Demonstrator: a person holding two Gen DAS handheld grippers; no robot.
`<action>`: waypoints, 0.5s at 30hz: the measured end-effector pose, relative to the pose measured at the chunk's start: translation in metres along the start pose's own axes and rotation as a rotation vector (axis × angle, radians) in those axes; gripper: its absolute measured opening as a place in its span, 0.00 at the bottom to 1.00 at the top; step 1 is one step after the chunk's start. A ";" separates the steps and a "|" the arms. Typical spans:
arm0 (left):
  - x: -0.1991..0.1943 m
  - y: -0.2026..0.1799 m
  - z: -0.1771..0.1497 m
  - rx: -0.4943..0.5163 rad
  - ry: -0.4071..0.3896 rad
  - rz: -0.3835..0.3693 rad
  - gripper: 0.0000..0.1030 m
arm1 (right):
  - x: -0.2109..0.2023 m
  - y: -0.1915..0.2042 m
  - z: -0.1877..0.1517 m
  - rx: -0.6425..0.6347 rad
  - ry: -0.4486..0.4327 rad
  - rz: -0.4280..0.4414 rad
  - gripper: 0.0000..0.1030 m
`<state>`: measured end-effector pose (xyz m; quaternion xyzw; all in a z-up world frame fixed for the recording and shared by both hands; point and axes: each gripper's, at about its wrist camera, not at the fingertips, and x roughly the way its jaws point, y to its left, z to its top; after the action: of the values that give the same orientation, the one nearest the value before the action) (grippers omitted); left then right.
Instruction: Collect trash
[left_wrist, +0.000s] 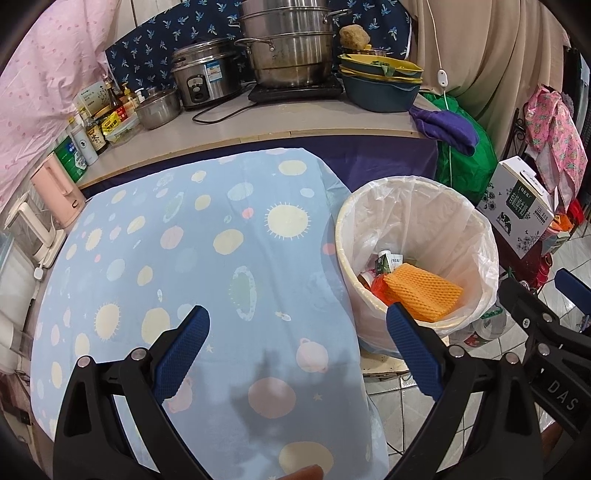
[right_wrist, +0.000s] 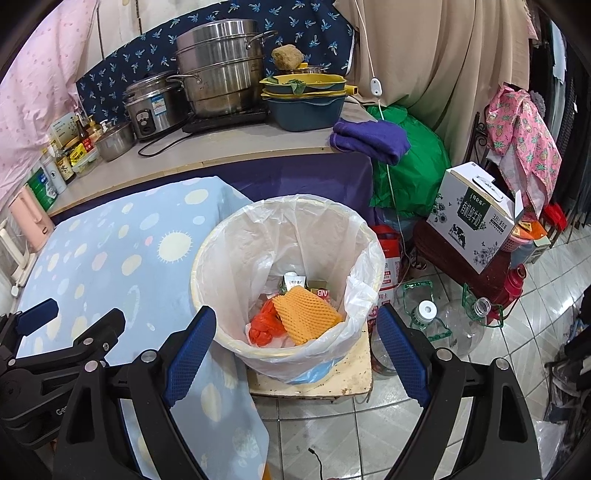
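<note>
A cream trash bin (left_wrist: 345, 236) (right_wrist: 201, 284) lined with a clear plastic bag stands on a low stool to the right of a table under a blue spotted cloth (left_wrist: 184, 258) (right_wrist: 110, 251). In the bin lie an orange foam net (left_wrist: 424, 291) (right_wrist: 308, 314), a red plastic bag (right_wrist: 264, 326) and a small carton (left_wrist: 384, 262) (right_wrist: 293, 281). My left gripper (left_wrist: 299, 354) is open and empty above the cloth, left of the bin. My right gripper (right_wrist: 299, 350) is open and empty, above the bin's near rim.
A counter behind holds steel pots (left_wrist: 284, 48), a rice cooker (left_wrist: 203, 74), stacked basins (left_wrist: 380, 81) and bottles (left_wrist: 92, 129). A milk box (right_wrist: 476, 214), green bag (right_wrist: 406, 166) and clear plastic bottles (right_wrist: 454, 325) stand on the tiled floor right of the bin.
</note>
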<state>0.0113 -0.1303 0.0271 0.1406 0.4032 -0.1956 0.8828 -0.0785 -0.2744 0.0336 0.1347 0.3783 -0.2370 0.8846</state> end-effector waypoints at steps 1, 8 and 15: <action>0.001 0.000 0.000 -0.001 0.001 0.002 0.89 | 0.000 0.000 0.000 0.000 0.001 0.000 0.82; 0.002 -0.003 0.000 0.009 -0.001 0.002 0.89 | 0.002 -0.002 -0.001 -0.002 0.006 -0.002 0.82; 0.003 -0.007 0.000 0.017 0.000 -0.001 0.89 | 0.002 -0.003 -0.003 0.001 0.007 -0.006 0.82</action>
<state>0.0100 -0.1369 0.0240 0.1480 0.4017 -0.1993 0.8815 -0.0808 -0.2765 0.0295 0.1348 0.3819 -0.2394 0.8824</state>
